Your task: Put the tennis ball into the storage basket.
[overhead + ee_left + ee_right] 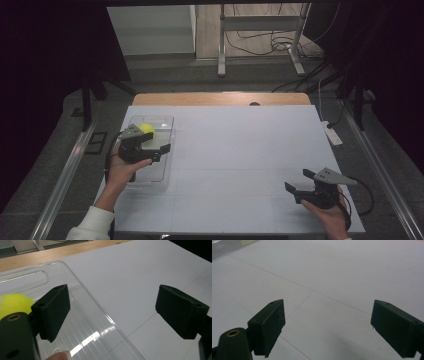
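Over the left edge of the table, the left gripper [156, 141] hangs above a clear plastic tray [167, 150], its jaws spread wide with nothing between them. Its own view shows one jaw above the tray's floor and the other out past the tray's long rim, over bare white tabletop [140, 277]. A yellow-green ball [146, 128] rests inside the tray toward its far end, just behind the gripper's body in the high view and off to the side of the near jaw in the left gripper view, so it is beside the opening rather than within it. The work in hand looks like picking that ball out of the tray. To do it well, the hand would likely need to swing back toward the tray's far end until the ball sits squarely between the pads, bring both jaws inside the walls so neither catches the rim, lower far enough to meet the ball at its widest part, and close gently, since a round ball on smooth plastic may roll off at a glancing touch. Near the table's right front corner, the right gripper [299, 184] is likewise wide open and empty, low over plain tabletop and well apart from the tray.
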### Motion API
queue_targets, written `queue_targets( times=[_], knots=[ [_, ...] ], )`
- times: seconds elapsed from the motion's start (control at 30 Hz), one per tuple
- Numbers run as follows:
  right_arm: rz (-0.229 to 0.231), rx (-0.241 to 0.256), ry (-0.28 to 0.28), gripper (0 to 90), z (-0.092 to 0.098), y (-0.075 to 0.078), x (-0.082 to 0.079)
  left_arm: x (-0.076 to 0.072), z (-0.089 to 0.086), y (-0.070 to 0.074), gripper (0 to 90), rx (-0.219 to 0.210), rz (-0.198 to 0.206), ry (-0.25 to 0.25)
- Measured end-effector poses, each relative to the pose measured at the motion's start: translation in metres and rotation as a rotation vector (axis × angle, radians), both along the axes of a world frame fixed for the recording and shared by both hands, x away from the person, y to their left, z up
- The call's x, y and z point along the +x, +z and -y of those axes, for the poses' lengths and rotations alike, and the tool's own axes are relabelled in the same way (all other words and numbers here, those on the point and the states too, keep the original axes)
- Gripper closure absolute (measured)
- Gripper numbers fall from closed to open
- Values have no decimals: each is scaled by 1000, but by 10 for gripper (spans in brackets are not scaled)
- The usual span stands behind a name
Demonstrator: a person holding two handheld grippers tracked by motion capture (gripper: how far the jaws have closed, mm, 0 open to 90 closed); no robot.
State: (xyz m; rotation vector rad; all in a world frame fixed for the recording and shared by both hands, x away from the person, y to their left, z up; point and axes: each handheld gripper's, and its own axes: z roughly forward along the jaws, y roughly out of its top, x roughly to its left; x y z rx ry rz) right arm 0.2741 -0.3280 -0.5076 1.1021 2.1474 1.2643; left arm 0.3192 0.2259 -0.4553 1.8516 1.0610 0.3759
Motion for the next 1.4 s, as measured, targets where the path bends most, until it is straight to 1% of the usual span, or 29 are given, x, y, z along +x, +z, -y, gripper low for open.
queue_targets(
  times=[0.07, 0.13, 0.17, 0.23, 0.33, 0.4, 0.5, 0.53, 0.77, 0.97, 1.03, 1.07, 1.13, 1.2, 1.33, 1.4],
  knots=[
    [2, -3, -1, 123, 0, 0, 0, -4, 2, 0, 138, -8, 3, -8],
    [3, 4, 0, 123, 1, 1, -1, -8, 5, 0, 138, -3, 14, -14],
    [4, 4, -1, 123, 1, 1, -1, -12, 6, 0, 136, -11, 16, -23],
    [5, 6, 0, 123, 1, 1, -1, -14, 7, -1, 136, -12, 15, -28],
    [5, 9, 1, 123, 1, 1, -1, -22, 9, -5, 134, -23, 15, -39],
    [6, 11, 1, 123, 1, 2, -1, -26, 11, -9, 134, -39, 10, -41],
    [7, 19, 3, 122, 1, 2, -2, -31, 14, -12, 134, -35, 12, -41],
    [7, 19, 3, 122, 1, 2, -2, -33, 14, -14, 134, -43, 10, -47],
    [13, 25, 15, 122, -1, 3, -2, -51, 16, -22, 134, -44, 13, -51],
    [9, 35, 21, 122, 0, 3, -2, -63, 14, -28, 132, -33, 13, -55],
    [5, 41, 25, 122, -1, 3, -1, -65, 13, -30, 131, -19, 22, -47],
    [4, 39, 29, 122, -1, 3, -1, -67, 13, -33, 132, -20, 21, -39],
    [4, 40, 33, 122, -1, 3, -1, -68, 13, -35, 132, -18, 20, -33],
    [4, 44, 38, 121, -1, 3, -1, -68, 15, -38, 133, 3, 20, -35],
    [4, 59, 40, 121, 0, 3, 0, -69, 16, -42, 132, 16, 17, -43],
    [7, 65, 43, 121, 0, 4, 0, -69, 15, -42, 131, 11, 17, -41]
  ],
)
